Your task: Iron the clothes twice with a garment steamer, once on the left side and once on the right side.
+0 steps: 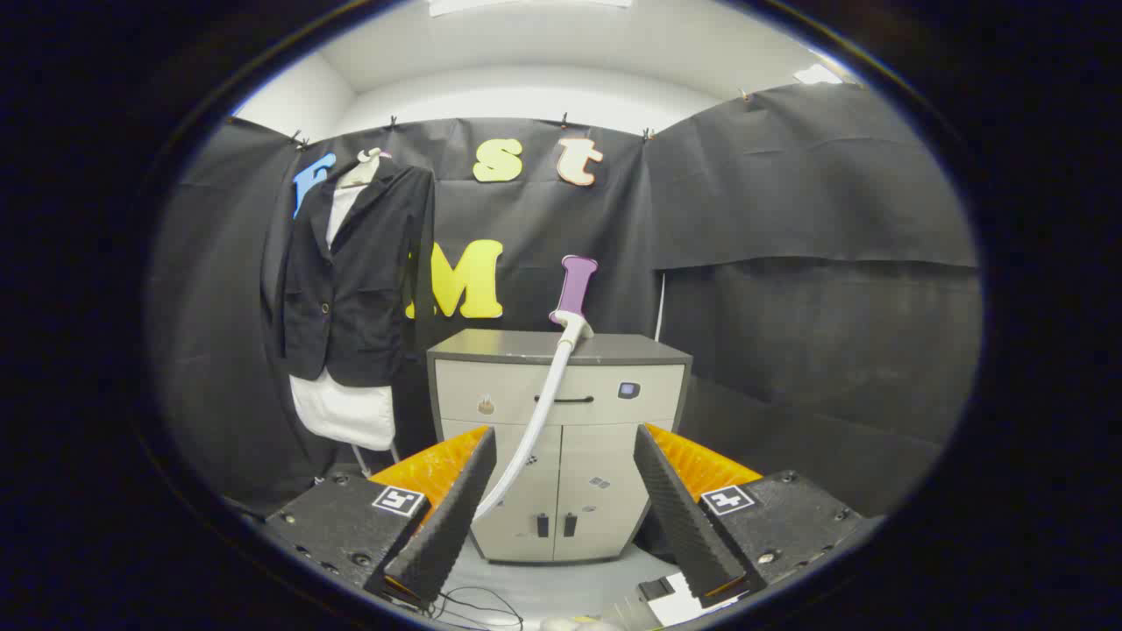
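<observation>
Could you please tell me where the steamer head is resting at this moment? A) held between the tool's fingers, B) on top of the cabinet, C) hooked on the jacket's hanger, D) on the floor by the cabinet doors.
B: the steamer head sits on the top of the cabinet, its hose trailing down the front, while the tool is open and well short of it.
</observation>
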Demonstrator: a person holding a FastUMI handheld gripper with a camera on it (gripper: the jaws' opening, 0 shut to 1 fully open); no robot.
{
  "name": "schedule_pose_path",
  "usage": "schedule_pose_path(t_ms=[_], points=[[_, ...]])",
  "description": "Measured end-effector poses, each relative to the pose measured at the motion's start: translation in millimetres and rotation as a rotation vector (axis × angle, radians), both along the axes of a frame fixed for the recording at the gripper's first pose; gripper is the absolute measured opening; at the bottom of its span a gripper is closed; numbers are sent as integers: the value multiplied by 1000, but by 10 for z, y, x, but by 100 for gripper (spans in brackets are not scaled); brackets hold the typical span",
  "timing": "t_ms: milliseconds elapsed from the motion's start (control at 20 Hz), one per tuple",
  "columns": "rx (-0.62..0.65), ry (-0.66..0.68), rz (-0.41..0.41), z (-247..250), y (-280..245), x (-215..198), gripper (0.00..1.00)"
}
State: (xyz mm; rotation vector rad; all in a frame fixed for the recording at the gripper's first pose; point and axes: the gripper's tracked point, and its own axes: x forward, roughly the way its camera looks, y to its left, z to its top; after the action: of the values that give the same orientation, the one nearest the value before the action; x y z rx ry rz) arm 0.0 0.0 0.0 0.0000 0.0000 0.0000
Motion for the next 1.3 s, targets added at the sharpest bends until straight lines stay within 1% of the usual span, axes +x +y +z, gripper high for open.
schedule_pose_path(t_ms=[200, 700, 850, 1050, 1200, 1300], points=[[3, 2, 17, 3, 70, -21, 100], [-5, 7, 22, 2, 95, -25, 99], [-11, 13, 20, 27, 76, 45, 99], [-4, 20, 8, 155, -39, 285, 99], [-46, 1, -12, 357, -225, 638, 99], [-34, -10, -9, 534, -300, 935, 100]])
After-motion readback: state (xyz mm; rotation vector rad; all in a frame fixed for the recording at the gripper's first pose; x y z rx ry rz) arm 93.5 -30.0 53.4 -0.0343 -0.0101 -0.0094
